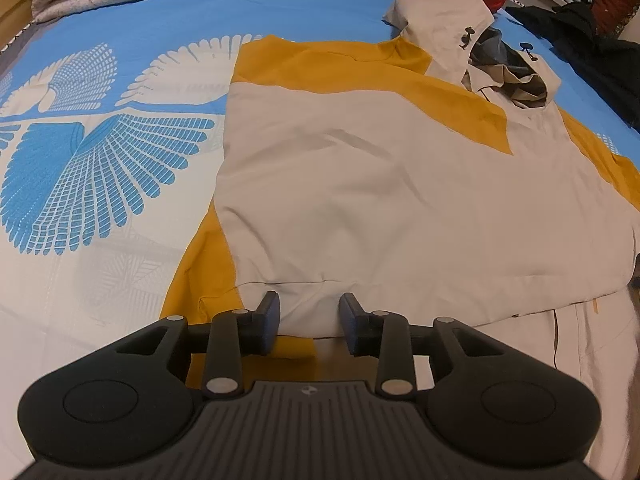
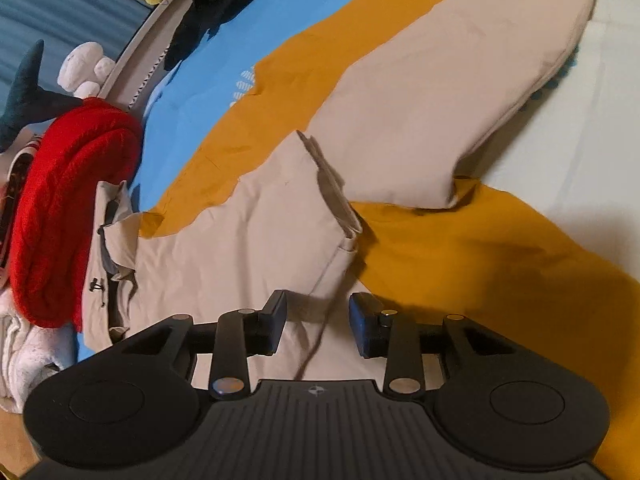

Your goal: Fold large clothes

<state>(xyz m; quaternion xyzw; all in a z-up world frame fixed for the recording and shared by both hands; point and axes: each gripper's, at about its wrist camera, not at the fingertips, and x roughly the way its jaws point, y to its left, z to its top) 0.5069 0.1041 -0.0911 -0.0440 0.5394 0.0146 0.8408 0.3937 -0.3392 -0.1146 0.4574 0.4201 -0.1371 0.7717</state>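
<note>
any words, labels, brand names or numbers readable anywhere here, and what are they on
No readable text in either view.
Jacket: two small dark marks by its collar, shapes, not letters.
Left gripper and right gripper: each carries a small round crosshair mark on its ribbed body, no lettering.
Bedsheet: a feather pattern only.

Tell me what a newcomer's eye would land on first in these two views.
First, the large beige and mustard-yellow hooded jacket spread flat across the blue and white bird-print bedsheet, filling most of both views. Next, the bright red knitted blanket, bunched at the far left of the right wrist view beside the jacket's hood. In the foreground, the black left tongs and right tongs stand open over the jacket fabric.
</note>
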